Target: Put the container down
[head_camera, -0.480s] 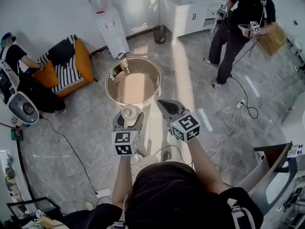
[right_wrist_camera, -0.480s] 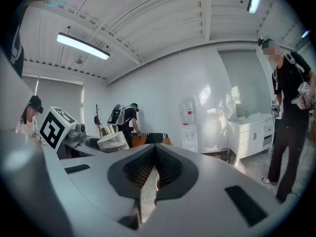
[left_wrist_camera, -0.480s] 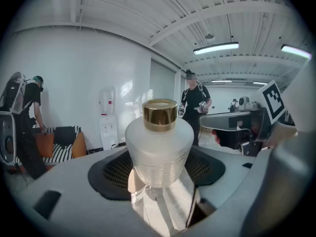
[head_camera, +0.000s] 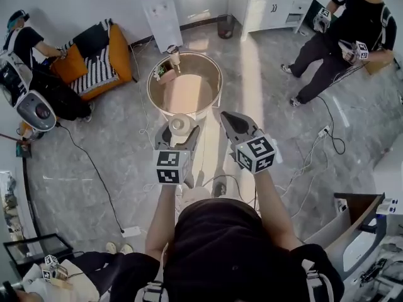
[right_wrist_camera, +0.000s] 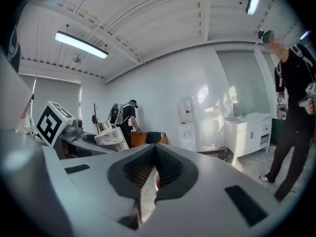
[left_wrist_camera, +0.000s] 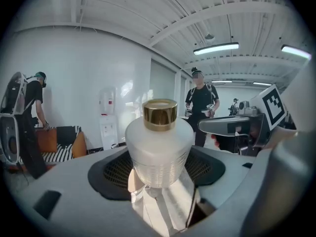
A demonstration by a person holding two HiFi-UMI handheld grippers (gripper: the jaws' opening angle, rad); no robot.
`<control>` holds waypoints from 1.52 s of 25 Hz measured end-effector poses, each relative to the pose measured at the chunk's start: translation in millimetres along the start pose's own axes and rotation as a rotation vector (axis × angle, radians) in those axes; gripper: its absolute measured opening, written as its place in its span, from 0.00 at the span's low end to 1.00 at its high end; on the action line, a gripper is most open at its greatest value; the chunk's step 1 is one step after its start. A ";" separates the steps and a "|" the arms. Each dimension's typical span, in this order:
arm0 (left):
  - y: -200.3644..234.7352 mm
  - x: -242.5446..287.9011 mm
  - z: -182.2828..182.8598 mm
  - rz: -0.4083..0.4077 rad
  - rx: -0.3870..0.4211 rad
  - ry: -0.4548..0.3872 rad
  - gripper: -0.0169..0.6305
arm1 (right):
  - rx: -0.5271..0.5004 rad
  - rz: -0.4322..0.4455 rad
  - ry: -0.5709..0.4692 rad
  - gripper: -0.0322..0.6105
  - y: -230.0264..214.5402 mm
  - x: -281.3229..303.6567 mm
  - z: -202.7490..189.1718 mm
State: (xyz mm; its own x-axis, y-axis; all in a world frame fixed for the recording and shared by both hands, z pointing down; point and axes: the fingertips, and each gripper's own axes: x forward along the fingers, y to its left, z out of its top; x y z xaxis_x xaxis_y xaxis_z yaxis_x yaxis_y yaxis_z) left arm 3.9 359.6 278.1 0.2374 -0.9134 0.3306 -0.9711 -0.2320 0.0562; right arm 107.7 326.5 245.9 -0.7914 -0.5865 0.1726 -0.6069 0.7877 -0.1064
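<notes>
The container (head_camera: 179,124) is a frosted white bottle with a gold cap, and my left gripper (head_camera: 178,133) is shut on it. In the left gripper view the container (left_wrist_camera: 159,149) stands upright between the dark pads (left_wrist_camera: 111,172), which press on its ribbed lower body, and my left gripper (left_wrist_camera: 159,174) holds it in the air. Just past it, lower down, stands the round wooden table (head_camera: 217,83). My right gripper (head_camera: 234,126) hovers beside it on the right, shut and empty. In the right gripper view the right gripper (right_wrist_camera: 154,174) has its pads together, and the container (right_wrist_camera: 112,136) shows at the left.
On the table's far left rim sit a small plant box (head_camera: 162,70) and a bottle (head_camera: 173,55). An orange armchair (head_camera: 101,58) is at left, a water dispenser (head_camera: 162,8) behind, white cabinets (head_camera: 271,5) at back right. A person in black (head_camera: 352,36) stands at right. Cables (head_camera: 315,168) cross the floor.
The head view has shifted, so the table and room sit higher and slightly right. The container stays gripped in the left gripper, and both grippers keep their stance before the table.
</notes>
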 end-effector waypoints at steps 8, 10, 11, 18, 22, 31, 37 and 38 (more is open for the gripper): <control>6.1 -3.9 4.3 0.027 0.028 -0.005 0.55 | 0.068 -0.057 -0.064 0.05 -12.6 -0.6 3.5; 6.3 -4.3 4.8 0.029 0.036 -0.005 0.55 | 0.084 -0.044 -0.067 0.05 -12.2 1.0 3.1; 6.6 -4.8 4.8 0.028 0.034 -0.005 0.55 | 0.084 -0.032 -0.066 0.05 -9.9 1.5 2.7; 8.8 -3.1 6.7 0.047 0.014 -0.003 0.55 | 0.028 0.017 -0.026 0.05 -3.0 2.5 1.6; 9.3 -3.8 9.2 0.061 0.036 -0.006 0.55 | 0.019 0.026 -0.014 0.05 -3.0 3.9 1.5; 41.5 20.5 8.5 0.036 0.028 0.009 0.55 | 0.048 0.022 0.010 0.05 -10.0 44.3 -2.5; 80.1 51.5 22.6 0.024 0.048 0.001 0.55 | 0.043 -0.003 0.017 0.05 -28.5 89.5 9.4; 87.7 56.8 24.2 0.025 0.052 0.000 0.55 | 0.044 -0.005 0.018 0.05 -29.7 97.4 10.9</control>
State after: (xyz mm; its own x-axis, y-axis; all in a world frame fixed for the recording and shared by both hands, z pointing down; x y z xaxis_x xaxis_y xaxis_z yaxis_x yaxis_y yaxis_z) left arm -67.2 279.3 279.0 0.2127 -0.9194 0.3309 -0.9742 -0.2258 -0.0010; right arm 47.9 244.0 255.2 -0.7870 -0.5868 0.1904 -0.6140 0.7752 -0.1486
